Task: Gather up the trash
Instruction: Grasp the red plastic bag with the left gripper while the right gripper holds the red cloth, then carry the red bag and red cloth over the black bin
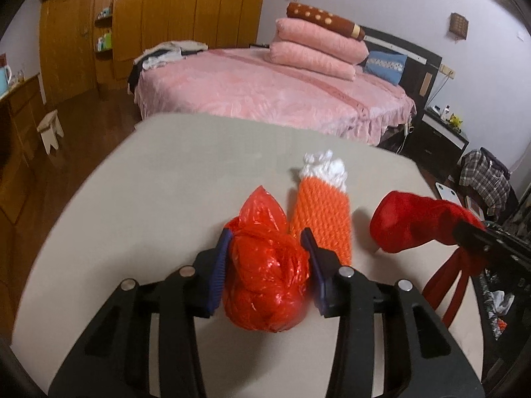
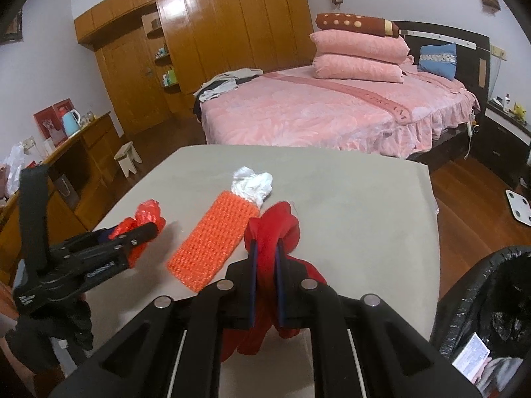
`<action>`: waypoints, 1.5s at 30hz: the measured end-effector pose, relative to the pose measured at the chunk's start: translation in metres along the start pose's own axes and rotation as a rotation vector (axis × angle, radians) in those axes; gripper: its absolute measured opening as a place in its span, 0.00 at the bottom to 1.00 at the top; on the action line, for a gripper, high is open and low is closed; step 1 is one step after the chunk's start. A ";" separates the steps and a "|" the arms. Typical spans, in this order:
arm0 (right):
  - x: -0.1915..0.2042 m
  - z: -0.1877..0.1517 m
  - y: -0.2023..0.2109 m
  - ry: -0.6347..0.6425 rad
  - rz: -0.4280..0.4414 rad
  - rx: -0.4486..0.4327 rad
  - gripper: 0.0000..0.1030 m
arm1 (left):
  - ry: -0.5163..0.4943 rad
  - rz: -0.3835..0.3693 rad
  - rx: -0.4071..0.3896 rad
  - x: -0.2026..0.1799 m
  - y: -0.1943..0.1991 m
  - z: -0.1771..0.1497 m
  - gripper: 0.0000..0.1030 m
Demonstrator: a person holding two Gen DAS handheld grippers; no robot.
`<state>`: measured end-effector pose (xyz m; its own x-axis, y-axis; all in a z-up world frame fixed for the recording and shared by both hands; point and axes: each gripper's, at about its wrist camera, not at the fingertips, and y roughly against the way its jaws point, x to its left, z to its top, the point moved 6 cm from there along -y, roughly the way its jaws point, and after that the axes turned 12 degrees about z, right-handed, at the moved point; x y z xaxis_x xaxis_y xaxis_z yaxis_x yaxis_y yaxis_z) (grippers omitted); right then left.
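Observation:
A crumpled red plastic bag (image 1: 265,275) lies on the beige table (image 1: 132,199) between the blue pads of my left gripper (image 1: 267,235), and both pads press on its sides. Just to its right lies an orange foam net sleeve (image 1: 322,219) with a white crumpled wad (image 1: 327,165) at its far end. My right gripper (image 2: 266,244) is shut on a red cloth pouch (image 2: 275,229). In the left wrist view the red cloth pouch (image 1: 408,222) hangs at the right, its straps dangling. The left gripper (image 2: 149,229) shows at the left of the right wrist view.
A bin with a black liner (image 2: 491,298) stands at the table's right front corner, with paper scraps inside. Behind the table is a pink bed (image 1: 265,89). A small white stool (image 1: 49,129) and a wooden cabinet stand on the left.

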<state>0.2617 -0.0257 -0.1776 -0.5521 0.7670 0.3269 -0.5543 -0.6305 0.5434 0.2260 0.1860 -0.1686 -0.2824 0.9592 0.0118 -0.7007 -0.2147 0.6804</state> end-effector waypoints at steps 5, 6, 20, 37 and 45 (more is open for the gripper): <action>0.006 0.005 0.014 0.009 0.001 -0.017 0.09 | -0.015 -0.007 -0.029 -0.010 0.029 0.009 0.40; 0.007 0.006 0.017 0.009 0.002 -0.020 0.09 | -0.014 -0.015 -0.034 -0.013 0.034 0.010 0.40; 0.005 0.013 0.085 0.006 -0.021 -0.110 0.09 | -0.076 -0.112 -0.098 -0.075 0.085 0.017 0.40; -0.050 -0.003 0.190 -0.032 -0.190 -0.199 0.09 | -0.180 -0.237 -0.159 -0.165 0.134 0.000 0.40; -0.095 -0.021 0.234 -0.083 -0.293 -0.221 0.09 | -0.249 -0.321 -0.162 -0.215 0.147 -0.011 0.40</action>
<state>0.1709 -0.2484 -0.0976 -0.3033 0.9199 0.2486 -0.8070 -0.3867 0.4463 0.1764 -0.0541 -0.0789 0.1193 0.9928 0.0079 -0.8267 0.0949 0.5546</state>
